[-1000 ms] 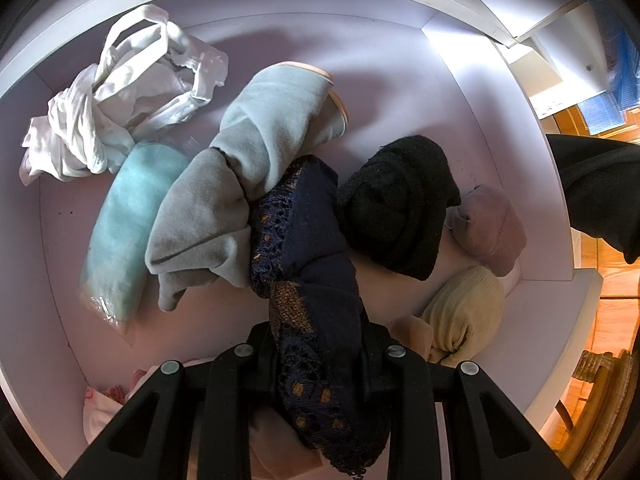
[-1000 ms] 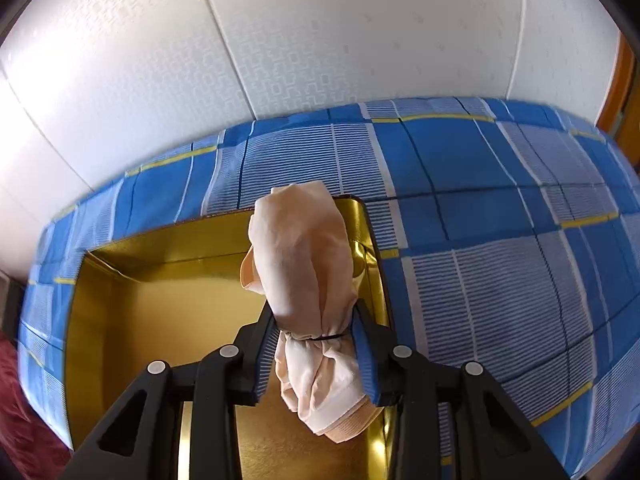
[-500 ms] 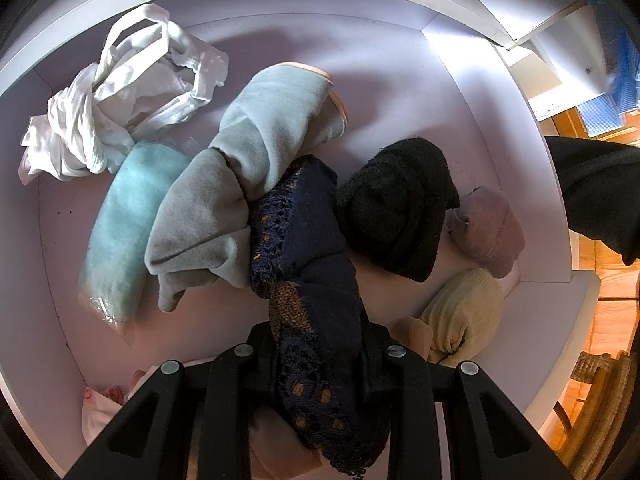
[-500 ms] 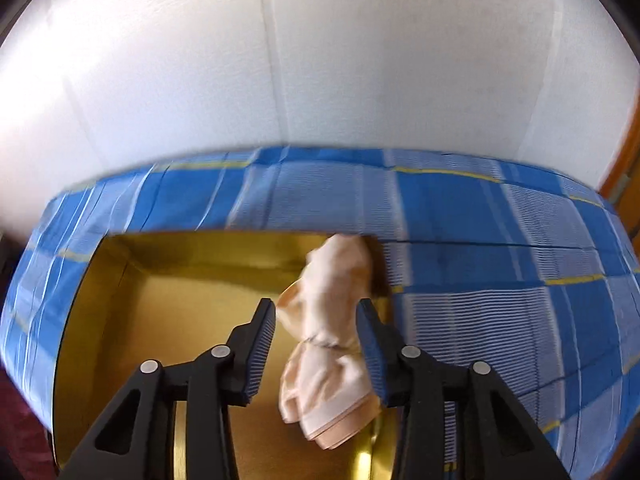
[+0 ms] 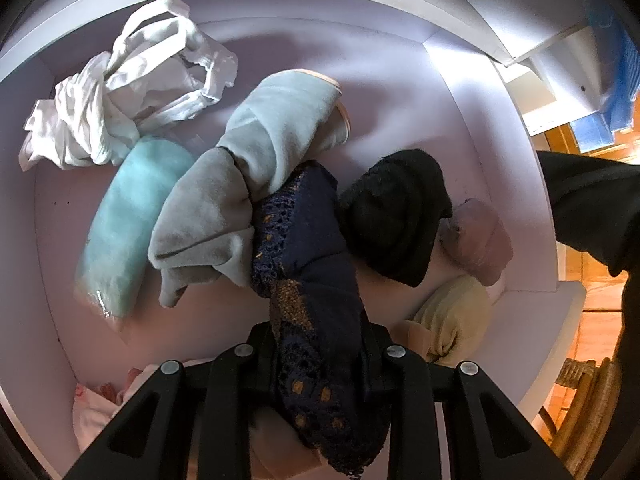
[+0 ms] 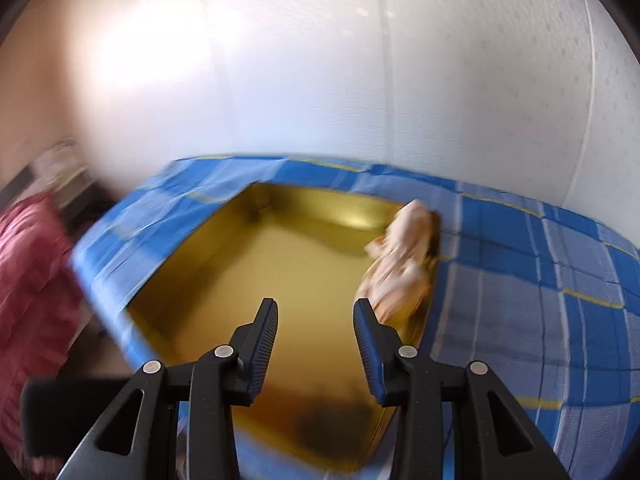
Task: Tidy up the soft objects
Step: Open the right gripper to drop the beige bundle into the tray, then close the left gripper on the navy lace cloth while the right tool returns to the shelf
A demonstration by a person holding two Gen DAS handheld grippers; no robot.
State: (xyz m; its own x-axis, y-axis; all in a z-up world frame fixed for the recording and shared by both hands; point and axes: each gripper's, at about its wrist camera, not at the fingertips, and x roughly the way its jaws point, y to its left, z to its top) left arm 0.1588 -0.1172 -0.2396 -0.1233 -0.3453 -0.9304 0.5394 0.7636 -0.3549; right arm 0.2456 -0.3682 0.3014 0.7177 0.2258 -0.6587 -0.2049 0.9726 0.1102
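**Left wrist view: lace garment gripped over drawer as peach bundle lies in gold box**

Left wrist camera is showing the left gripper [image 5: 320,344] clamping a navy lace garment [image 5: 316,280], its jaws pressing tight on the fabric above a white drawer [image 5: 472,128]. Lying in the drawer are a grey-blue cloth [image 5: 248,184], a teal roll [image 5: 128,220], a white tangle [image 5: 120,92], a black knit [image 5: 400,216], a mauve bundle [image 5: 480,240] and a yellow bundle [image 5: 456,316]. In the right wrist view, blurred, the right gripper [image 6: 316,320] is hanging with jaws parted and nothing between them, having just been opening. The peach bundle [image 6: 400,264] is leaning against the right wall of a gold box [image 6: 240,280] sitting on a blue checked cloth [image 6: 540,300].
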